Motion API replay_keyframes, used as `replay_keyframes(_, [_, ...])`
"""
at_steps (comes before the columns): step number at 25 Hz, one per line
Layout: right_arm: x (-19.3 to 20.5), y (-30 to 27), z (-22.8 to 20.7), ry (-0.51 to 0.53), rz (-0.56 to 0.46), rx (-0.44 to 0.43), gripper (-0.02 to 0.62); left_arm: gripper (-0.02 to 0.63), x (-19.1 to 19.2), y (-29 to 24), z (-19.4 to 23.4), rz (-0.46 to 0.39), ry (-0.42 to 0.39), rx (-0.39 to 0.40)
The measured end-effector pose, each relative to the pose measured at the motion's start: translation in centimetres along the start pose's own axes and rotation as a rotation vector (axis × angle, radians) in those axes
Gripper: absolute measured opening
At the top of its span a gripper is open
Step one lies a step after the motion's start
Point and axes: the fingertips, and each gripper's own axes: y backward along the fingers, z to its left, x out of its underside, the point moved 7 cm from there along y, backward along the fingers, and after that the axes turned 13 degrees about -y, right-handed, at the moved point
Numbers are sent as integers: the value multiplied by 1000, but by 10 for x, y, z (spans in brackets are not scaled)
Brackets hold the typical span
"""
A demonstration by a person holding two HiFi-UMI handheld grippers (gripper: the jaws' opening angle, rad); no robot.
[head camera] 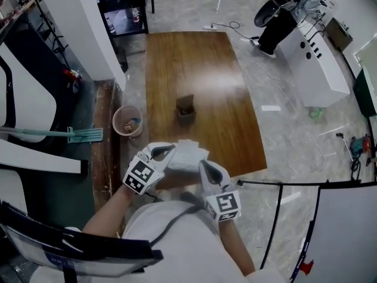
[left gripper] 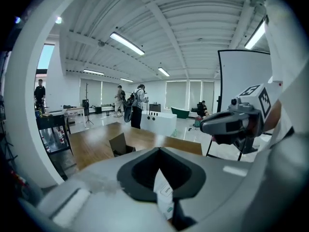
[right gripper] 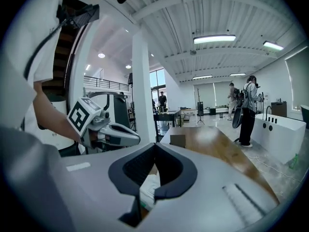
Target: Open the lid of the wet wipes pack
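- Held up off the surface (head camera: 194, 63), just over the middle of its near edge: the white wet wipes pack (head camera: 188, 156).
- On the left side of the pack, the left gripper (head camera: 169, 151); on the right side, the right gripper (head camera: 203, 165); tips close together, with the pack between them.
- Fingers of the left gripper pressed together, pinching a thin white flap (left gripper: 164, 194) of the pack, with a small label reading OPEN on it.
- Fingers of the right gripper pressed together too, pinching a soft white edge of the pack.
- Cannot tell from any view if the lid is peeled back or stuck down.
- Both grippers pointing away from the person, toward the far edge of the surface.
- Near the middle of the surface, well apart from the pack: a small brown box (head camera: 185, 107), all by itself.
- On the floor (head camera: 283, 134), just beside the left edge of the surface: a round pink bucket (head camera: 127, 121) with some bits inside.
- Farther left on the floor: a mop (head camera: 59, 134) with a light green handle, lying flat.
- Past the far right corner of the surface: a long white counter (head camera: 318, 63), and a person (head camera: 283, 10) in dark trousers leaning at its far end.
- At the bottom of the head view: two bare forearms and a white top, behind the marked cubes on the grippers.
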Motion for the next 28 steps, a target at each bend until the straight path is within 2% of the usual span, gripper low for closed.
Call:
replay_keyframes(4, [-8,3,7,-5,-19,-13,9,6,-7,17,-4,-38,30,-40])
replay_keyframes(10, [-9,3,12,5,-14,-21,8,6,-2,31,-11,-49,50,-61])
replay_keyframes(28, [-7,15,17,10,-33,17,8,5,-2,41,-17,-68,43,-64])
